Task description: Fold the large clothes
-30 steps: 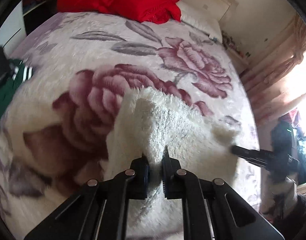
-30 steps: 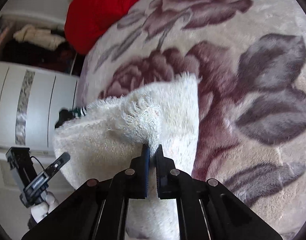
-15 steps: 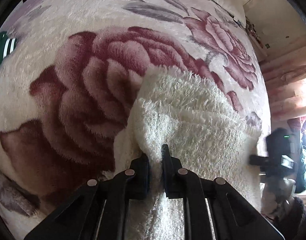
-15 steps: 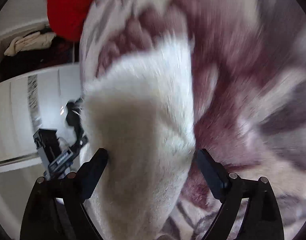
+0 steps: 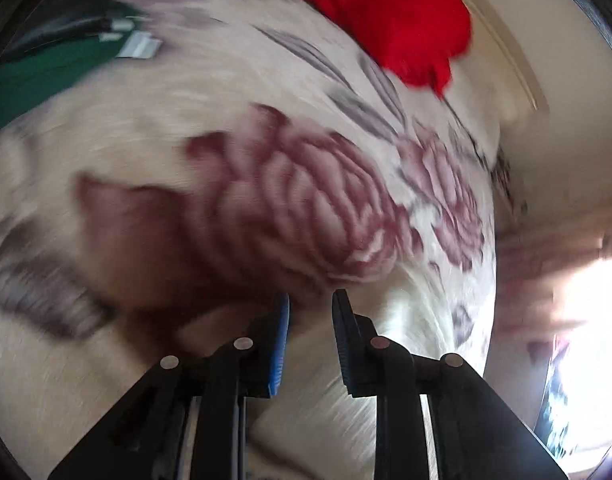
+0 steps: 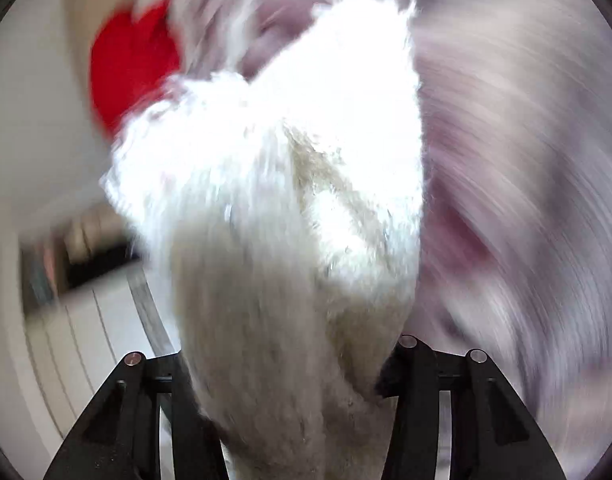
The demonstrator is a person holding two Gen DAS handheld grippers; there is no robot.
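Both tongs have let go since a second ago: the left tongs (image 5: 309, 300), then pinched on the white fluffy garment (image 6: 290, 208), now stand narrowly parted with nothing between them, over the rose-patterned blanket (image 5: 290, 208) on the bed. The right tongs (image 6: 294, 376) are spread wide, the garment's pile bulging between and in front of them, fingertips hidden behind it. A red pillow (image 5: 385, 12) lies at the bed's far end, and both views are blurred.

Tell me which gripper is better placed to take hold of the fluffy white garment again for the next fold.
Probably the right gripper. Its fingers stand wide apart with the fluffy white garment lying between them. The left gripper is open over the rose-patterned plush blanket, with nothing between its fingers.
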